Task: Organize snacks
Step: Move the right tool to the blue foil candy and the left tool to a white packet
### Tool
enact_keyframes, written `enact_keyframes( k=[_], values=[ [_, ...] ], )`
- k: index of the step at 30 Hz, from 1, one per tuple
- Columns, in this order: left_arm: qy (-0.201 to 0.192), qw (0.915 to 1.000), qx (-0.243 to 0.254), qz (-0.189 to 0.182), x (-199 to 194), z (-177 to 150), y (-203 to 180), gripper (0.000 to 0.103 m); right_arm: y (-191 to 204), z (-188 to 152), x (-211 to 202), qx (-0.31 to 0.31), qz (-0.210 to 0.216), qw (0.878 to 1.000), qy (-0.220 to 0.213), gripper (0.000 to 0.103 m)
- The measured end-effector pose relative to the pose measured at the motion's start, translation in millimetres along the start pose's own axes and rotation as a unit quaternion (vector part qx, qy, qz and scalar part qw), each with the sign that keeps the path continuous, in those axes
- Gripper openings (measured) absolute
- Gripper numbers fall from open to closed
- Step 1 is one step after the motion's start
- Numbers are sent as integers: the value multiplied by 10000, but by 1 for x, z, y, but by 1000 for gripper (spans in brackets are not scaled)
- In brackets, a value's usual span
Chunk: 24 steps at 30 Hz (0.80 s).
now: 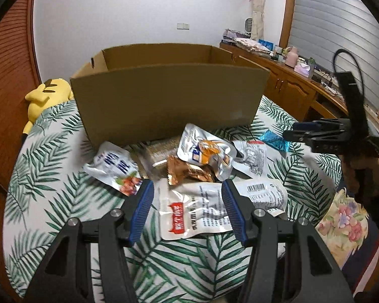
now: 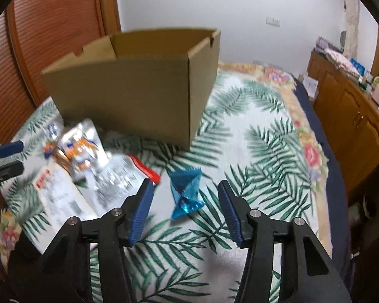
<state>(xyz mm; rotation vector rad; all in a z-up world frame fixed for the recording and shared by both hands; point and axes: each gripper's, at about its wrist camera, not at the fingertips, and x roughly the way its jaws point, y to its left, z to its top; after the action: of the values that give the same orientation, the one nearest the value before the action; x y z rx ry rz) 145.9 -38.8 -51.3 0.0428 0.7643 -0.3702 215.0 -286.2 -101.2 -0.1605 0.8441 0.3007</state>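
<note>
Snack pile first: white foil pouch w/ red label and barcode lies flat on the leaf-print bedspread, right between the blue pads of the left gripper. Jaws stand apart, pads either side of the pouch, not pressing on it; nothing held.

From that pouch, at 12 o'clock: crumpled copper-gold foil wrapper, touching it. Past that, still approx 12, a silver pouch w/ orange-and-blue print resting on the wrapper. At 10 o'clock, white pouch w/ blue lettering and a red food photo, just beside. At 1–2 o'clock, a silver-grey printed pouch.

Off alone at 2 o'clock: small blue shiny twisted candy wrapper. Right gripper is lined up on it, jaws apart w/ the candy lying in the gap, no contact visible, so nothing gripped there either.

Behind everything at 12: open brown cardboard box, top flaps out of the way. Can't see the floor of the box in either view, so can't tell if anything's inside.

Progress, judging from layout: early. At least six packets are on the bedspread outside the box. Both tools look set for a pick. Left to do, prob: grip, carry to box, repeat for the rest.
</note>
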Motion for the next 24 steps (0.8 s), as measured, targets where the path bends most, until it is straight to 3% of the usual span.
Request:
enact_keyframes(
  k=[8, 13, 24],
  values=[
    [80, 9998, -155, -116, 10, -7, -12, 56, -10, -5, 26, 30, 73, 9999, 149, 50],
    [113, 9991, -371, -147, 7, -17, -17, 56, -8, -8, 36, -158, 14, 9997, 183, 41],
    [95, 9961, -873, -15, 18, -7, -24, 57, -7, -12, 37, -185, -1, 9998, -30, 41]
  ],
)
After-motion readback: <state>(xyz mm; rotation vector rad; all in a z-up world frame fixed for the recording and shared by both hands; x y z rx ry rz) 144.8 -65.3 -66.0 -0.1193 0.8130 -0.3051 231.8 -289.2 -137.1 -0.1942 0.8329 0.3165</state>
